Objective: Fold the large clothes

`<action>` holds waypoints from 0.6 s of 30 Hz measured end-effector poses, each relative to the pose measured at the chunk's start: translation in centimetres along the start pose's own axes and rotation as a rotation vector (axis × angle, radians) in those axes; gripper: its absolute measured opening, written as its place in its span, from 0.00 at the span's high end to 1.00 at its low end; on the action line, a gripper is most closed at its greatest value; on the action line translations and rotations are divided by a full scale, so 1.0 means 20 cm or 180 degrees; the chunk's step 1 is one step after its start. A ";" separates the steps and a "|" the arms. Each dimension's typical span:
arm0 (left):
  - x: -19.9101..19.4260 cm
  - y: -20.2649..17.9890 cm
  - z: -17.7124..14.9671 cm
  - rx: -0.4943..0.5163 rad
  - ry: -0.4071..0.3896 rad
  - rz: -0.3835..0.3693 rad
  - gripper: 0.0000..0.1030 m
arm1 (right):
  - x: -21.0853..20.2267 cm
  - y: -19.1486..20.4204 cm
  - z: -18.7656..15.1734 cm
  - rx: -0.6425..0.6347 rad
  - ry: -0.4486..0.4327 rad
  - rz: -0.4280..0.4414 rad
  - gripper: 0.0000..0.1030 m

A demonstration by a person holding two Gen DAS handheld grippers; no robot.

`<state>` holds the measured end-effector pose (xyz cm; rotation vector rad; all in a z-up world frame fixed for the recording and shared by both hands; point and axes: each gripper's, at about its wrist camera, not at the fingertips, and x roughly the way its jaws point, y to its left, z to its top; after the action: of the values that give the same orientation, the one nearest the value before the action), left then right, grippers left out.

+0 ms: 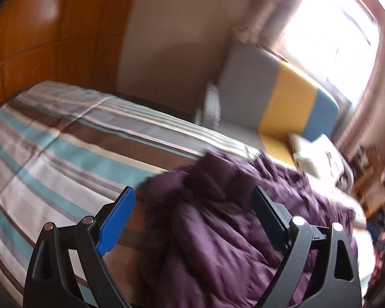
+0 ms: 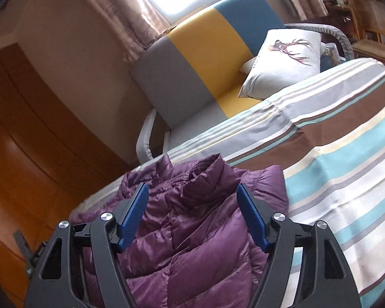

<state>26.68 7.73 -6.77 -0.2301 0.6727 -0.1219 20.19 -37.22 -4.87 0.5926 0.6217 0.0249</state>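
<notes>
A purple quilted down jacket (image 1: 218, 225) lies bunched on a striped bedspread (image 1: 51, 154). My left gripper (image 1: 193, 195) hangs above the jacket with its jaws wide apart, and nothing is pinched between its pads. In the right wrist view the same jacket (image 2: 192, 231) lies with its collar standing up toward the far side. My right gripper (image 2: 192, 192) is also open over it, blue pads on either side of the collar area without pressing on the cloth. The left wrist view is blurred by motion.
The striped bedspread (image 2: 346, 166) stretches to the right. Beyond the bed stands a grey, yellow and blue sofa chair (image 2: 205, 51) with a white deer-print cushion (image 2: 282, 61). An orange wooden wardrobe (image 2: 25, 141) is at left, and a bright window with curtains (image 1: 341, 33) behind.
</notes>
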 end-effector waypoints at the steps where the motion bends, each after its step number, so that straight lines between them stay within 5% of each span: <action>1: -0.01 -0.06 -0.01 0.0134 0.0029 -0.0027 0.12 | 0.01 0.04 -0.02 -0.0117 0.0052 -0.0051 0.33; 4: -0.02 -0.28 -0.05 0.0567 0.0157 -0.0267 0.15 | 0.08 0.19 -0.08 -0.0527 0.0242 -0.0157 0.33; 7: 0.02 -0.43 -0.09 0.0878 0.0258 -0.0234 0.16 | 0.15 0.31 -0.15 -0.0915 0.0417 -0.0310 0.33; 16: 0.22 -0.49 -0.16 0.0935 0.0707 -0.0093 0.25 | 0.37 0.40 -0.29 -0.1315 0.0814 -0.0676 0.33; 18: 0.23 -0.49 -0.18 0.0948 0.0730 -0.0079 0.32 | 0.40 0.39 -0.31 -0.1314 0.0811 -0.0715 0.45</action>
<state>27.59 -3.21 -9.92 0.0634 0.8693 -0.2728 24.41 -25.96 -9.19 0.1173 0.8997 0.0176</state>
